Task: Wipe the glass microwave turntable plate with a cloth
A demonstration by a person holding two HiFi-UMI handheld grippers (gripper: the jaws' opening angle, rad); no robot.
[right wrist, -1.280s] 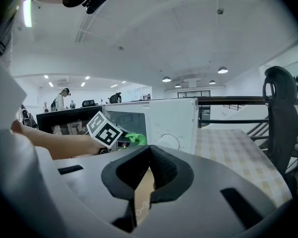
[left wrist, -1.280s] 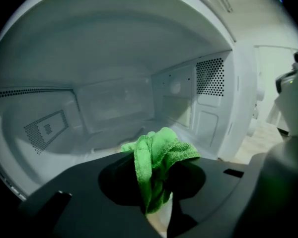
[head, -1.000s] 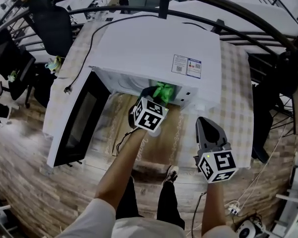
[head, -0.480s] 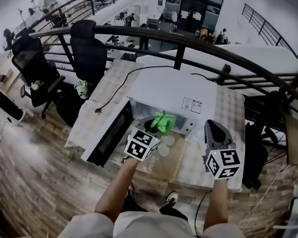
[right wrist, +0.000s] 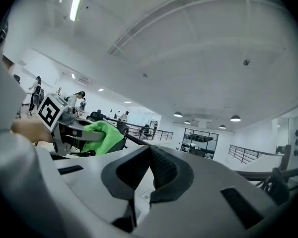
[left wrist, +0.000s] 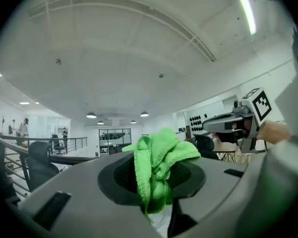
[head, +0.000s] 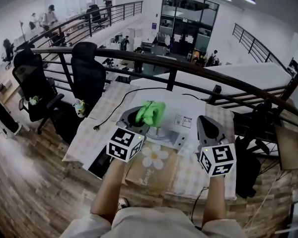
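Left gripper (head: pixel 137 119): my fingers are clamped on the green cloth (head: pixel 150 111), at the centre of the head view.
Green cloth: bunched up and spilling over my left fingers, above the white microwave (head: pixel 181 108).
Right gripper (head: pixel 207 124): my fingers are pressed together with nothing between them, right of centre, apart from the cloth.
Glass turntable plate (head: pixel 162 133): perhaps the pale round shape just below the cloth. It is too blurred for me to be sure.
Microwave: on the checked counter (head: pixel 87 130), centre of the frame.
Brown mat (head: pixel 154 170): white flower print, lies on the counter just below the microwave, between my two forearms.
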